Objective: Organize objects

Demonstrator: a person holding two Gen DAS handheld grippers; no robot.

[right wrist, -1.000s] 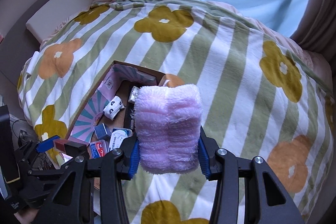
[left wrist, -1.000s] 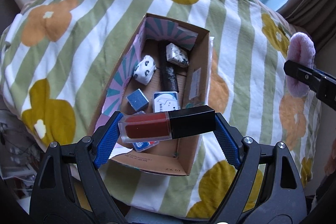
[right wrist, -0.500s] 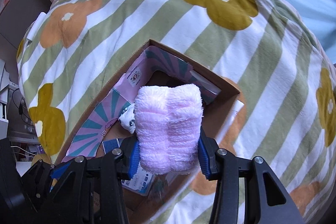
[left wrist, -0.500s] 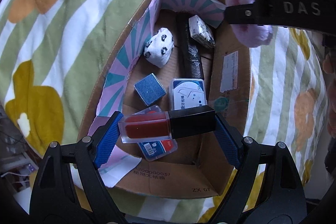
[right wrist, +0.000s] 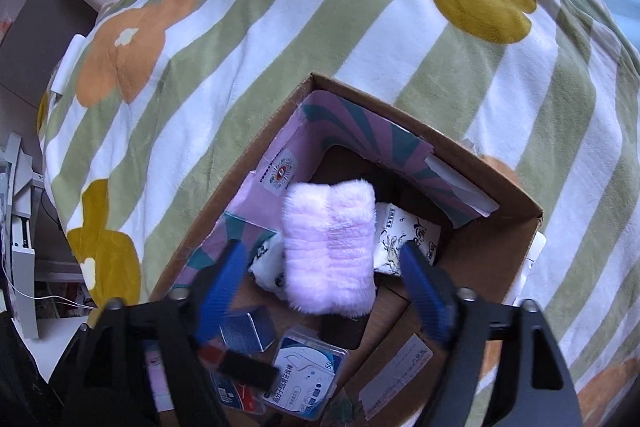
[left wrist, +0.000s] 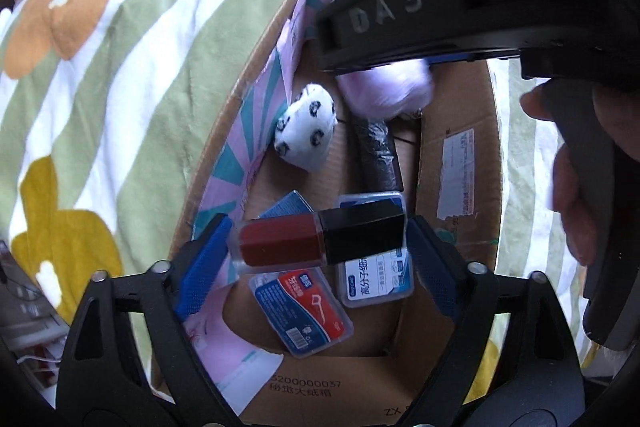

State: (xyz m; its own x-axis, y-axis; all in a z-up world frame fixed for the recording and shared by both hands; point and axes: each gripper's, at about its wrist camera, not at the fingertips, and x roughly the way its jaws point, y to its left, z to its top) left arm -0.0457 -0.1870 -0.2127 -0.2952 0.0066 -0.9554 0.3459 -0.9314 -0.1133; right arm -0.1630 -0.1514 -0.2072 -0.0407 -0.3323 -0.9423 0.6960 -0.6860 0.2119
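Note:
My left gripper (left wrist: 316,259) is shut on a red bottle with a black cap (left wrist: 320,241), held over the near end of a cardboard box (left wrist: 460,155). My right gripper (right wrist: 326,279) is open over the box (right wrist: 516,227); its blue pads (right wrist: 420,287) stand clear of the pink fluffy pad (right wrist: 330,251), which sits between them above the box's contents. In the left wrist view the pink pad (left wrist: 384,91) shows under the right gripper's body. The red bottle also shows in the right wrist view (right wrist: 236,363).
The box holds a white panda-print pouch (left wrist: 306,131), a dark tube (left wrist: 378,155), a blue cube (right wrist: 246,331), two floss-pick cases (left wrist: 300,311) and a printed white packet (right wrist: 404,243). It sits on a striped flower blanket (right wrist: 280,27). A hand (left wrist: 576,187) is at right.
My right gripper has opened and let go of the pink pad inside the box. Both grippers have moved lower and closer over the box.

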